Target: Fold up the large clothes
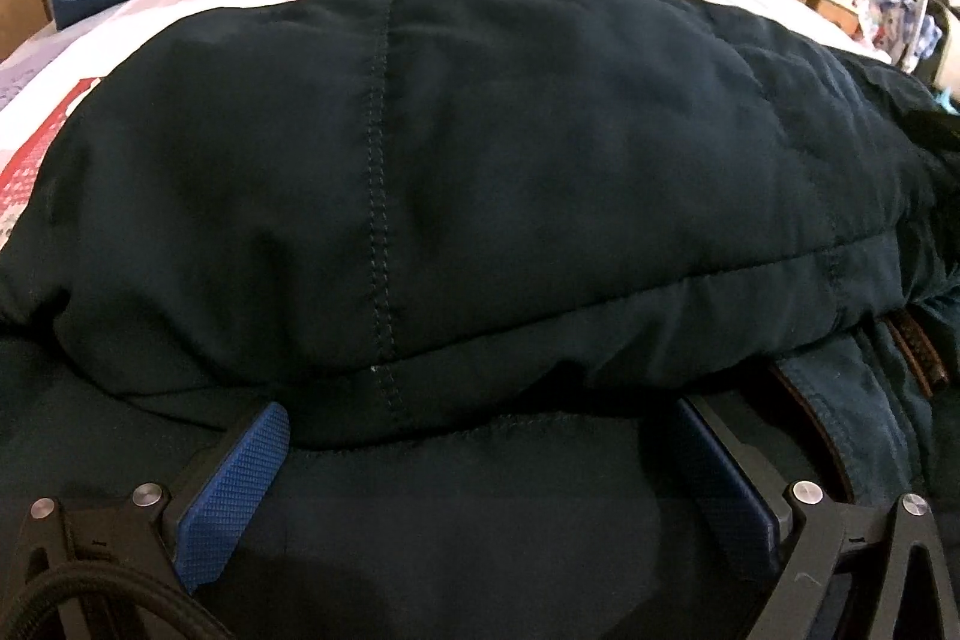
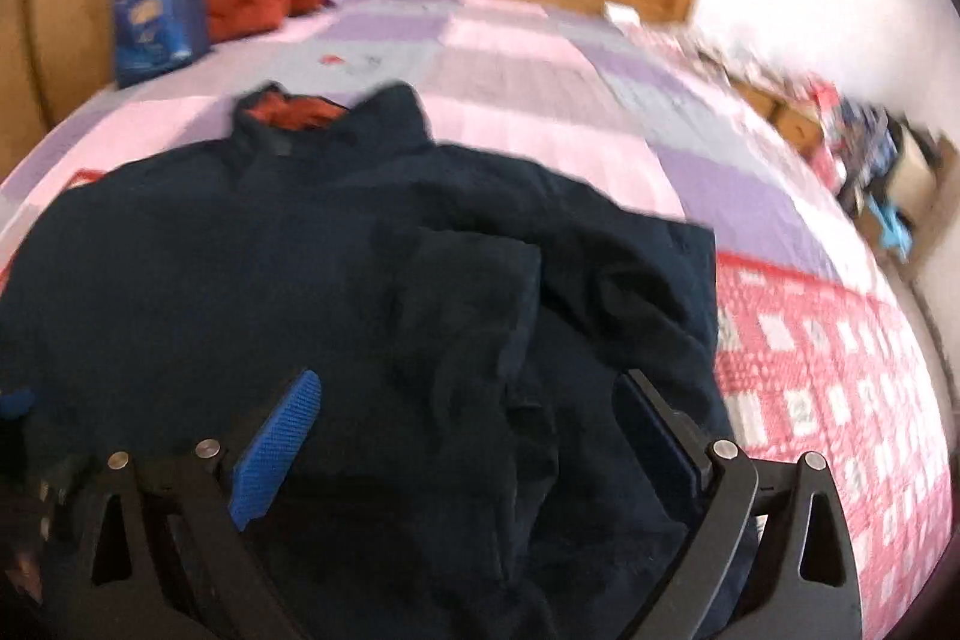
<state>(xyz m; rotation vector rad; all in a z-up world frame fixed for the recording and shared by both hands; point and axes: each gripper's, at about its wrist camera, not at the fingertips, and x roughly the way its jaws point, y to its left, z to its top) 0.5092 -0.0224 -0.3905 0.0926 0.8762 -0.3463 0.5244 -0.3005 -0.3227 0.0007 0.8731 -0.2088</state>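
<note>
Dark navy padded jacket (image 1: pixel 480 172) lay at 12 o'clock, hem edge right at left tool (image 1: pixel 486 430); collar-to-hem axis ran 12–6. Both tools gaped wide, nothing held; right tool (image 2: pixel 468 400) hovered over the fabric, less close.

the left gripper (image 1: pixel 483 466) has two flat finger pads (image 1: pixel 231 496) faced in blue rubber with a fine knurled diamond texture, each backed by a matte black plate. black angular linkage arms with triangular cut-outs carry them, pinned with round silver rivets (image 1: pixel 149 494). a black braided cable (image 1: pixel 78 604) loops across its lower left corner. the right gripper (image 2: pixel 474 430) shows the same build: blue textured pads (image 2: pixel 276 454), black linkage arms, silver pivot pins (image 2: pixel 724 448), blurred in this view.
</note>
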